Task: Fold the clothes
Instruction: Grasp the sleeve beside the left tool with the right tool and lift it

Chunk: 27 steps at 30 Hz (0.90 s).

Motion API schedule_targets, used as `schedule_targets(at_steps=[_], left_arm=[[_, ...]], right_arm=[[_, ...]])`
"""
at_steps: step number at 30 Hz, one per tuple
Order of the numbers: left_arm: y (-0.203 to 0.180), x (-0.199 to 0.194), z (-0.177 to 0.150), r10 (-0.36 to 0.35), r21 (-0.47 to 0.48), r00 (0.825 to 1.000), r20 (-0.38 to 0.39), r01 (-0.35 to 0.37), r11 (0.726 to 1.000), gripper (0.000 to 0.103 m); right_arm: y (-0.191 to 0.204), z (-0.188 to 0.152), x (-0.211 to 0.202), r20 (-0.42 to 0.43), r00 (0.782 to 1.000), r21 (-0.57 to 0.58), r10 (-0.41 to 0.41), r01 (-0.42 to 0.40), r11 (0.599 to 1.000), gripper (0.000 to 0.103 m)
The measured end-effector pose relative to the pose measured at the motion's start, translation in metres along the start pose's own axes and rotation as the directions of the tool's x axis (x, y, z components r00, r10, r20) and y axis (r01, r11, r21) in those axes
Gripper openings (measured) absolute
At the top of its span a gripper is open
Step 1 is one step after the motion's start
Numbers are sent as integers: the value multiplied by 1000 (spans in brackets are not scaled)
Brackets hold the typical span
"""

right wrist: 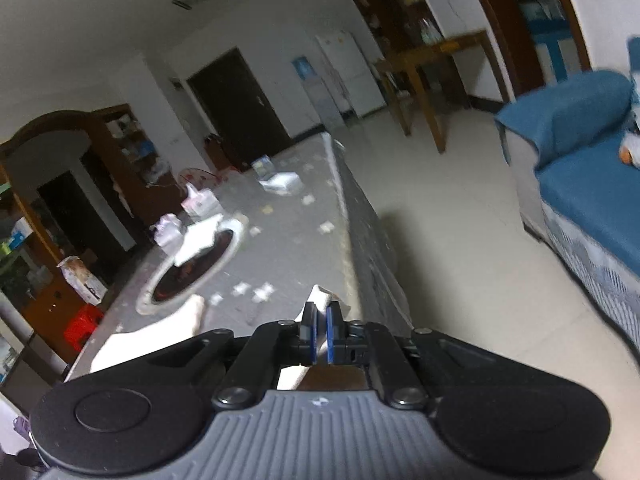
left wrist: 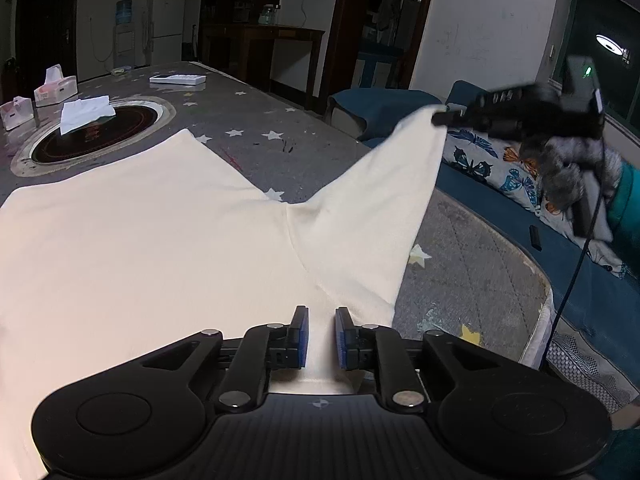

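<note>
A cream T-shirt [left wrist: 152,240] lies spread on the grey star-patterned table [left wrist: 260,120]. My left gripper [left wrist: 322,320] hovers low over its near edge with its blue pads apart and nothing between them. My right gripper [left wrist: 438,117], seen in the left wrist view at upper right, is shut on the tip of the shirt's sleeve [left wrist: 384,208] and holds it up off the table to the right. In the right wrist view that gripper [right wrist: 321,326] has its pads pinched on a bit of cream cloth [right wrist: 322,294], and more of the shirt [right wrist: 160,328] shows below left.
A round black hotplate [left wrist: 92,136] is set in the table, with a white cloth [left wrist: 86,112] on it. Tissue boxes [left wrist: 54,88] and a flat white box [left wrist: 178,79] stand farther back. A blue sofa [left wrist: 540,216] with a butterfly cushion runs along the right.
</note>
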<state>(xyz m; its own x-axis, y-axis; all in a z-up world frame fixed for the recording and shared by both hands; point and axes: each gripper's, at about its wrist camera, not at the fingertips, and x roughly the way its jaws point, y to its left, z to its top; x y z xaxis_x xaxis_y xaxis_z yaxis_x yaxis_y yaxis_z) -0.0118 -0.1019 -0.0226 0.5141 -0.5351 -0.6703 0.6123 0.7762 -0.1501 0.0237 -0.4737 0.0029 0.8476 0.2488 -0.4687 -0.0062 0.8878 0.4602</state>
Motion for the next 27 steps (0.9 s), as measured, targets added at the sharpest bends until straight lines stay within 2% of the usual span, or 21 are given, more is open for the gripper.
schedule_targets(at_steps=[4,7,13,18,27], left_arm=[[0,-3,-1,-11,-4,1000,12,11,1000,19],[2,-11,-3,-11,-14,999,31,11,1000,25],[19,-41,-12,37,-58,996,86,-32,998,27],[39,-69,-27,103,-111,987,120,-90,990,29],[69,-97,-50,186,-208,975,120,-159,965,29]], right_arm=[[34,18,-13,32,998,-51,60,-58,997,4],[65,27,-16,39,993,-108,115,-110,988,4],[147,27,-7,-13,967,-241,256,-251,937,4],[208,0,21,-123,933,-306,338,-360,882,4],[288,-89,65,-386,826,-318,410,-537,781,4]])
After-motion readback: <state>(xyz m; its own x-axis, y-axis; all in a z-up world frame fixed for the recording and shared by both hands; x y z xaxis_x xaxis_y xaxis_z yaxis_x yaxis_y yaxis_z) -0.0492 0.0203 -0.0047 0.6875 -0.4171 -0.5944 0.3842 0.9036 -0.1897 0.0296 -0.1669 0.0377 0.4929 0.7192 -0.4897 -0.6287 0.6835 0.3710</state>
